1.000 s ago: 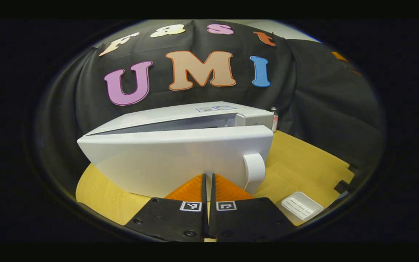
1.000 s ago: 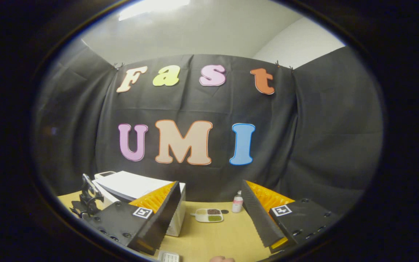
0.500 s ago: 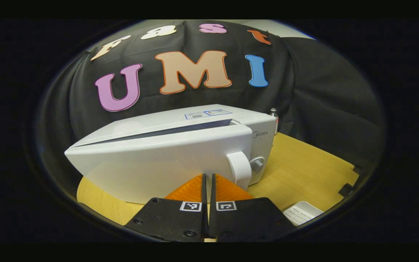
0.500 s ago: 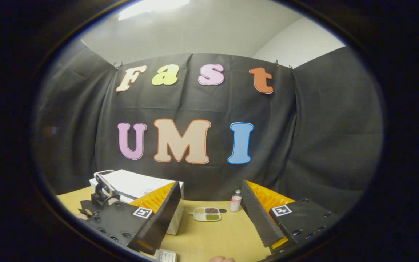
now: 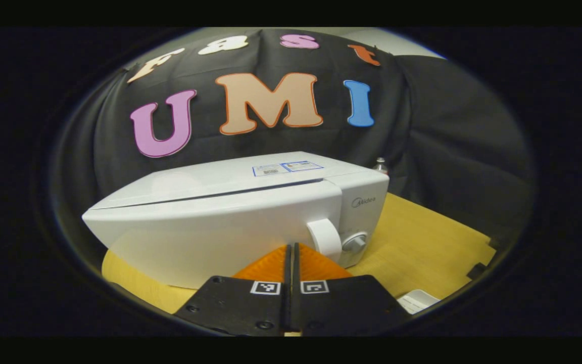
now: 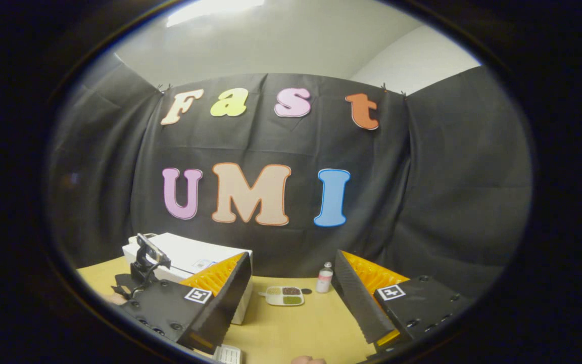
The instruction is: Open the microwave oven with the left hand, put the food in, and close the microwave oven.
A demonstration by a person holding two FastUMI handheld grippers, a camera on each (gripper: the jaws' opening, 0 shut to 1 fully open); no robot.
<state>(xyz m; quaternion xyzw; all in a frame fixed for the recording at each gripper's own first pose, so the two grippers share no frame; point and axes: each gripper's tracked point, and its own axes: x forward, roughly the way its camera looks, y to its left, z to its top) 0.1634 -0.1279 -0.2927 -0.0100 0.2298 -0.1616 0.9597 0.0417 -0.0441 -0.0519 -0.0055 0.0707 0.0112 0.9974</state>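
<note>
White microwave point(image 5: 230, 222) sits on wooden table point(image 5: 422, 237), black-draped booth.

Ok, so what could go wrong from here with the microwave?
1. The food tray sits on the table beside the bottle, while the microwave door is nearly shut. The food may get left out.
2. The shut left gripper meets the smooth door beside the handle. It could slip, or shove the oven instead of latching it.
</note>
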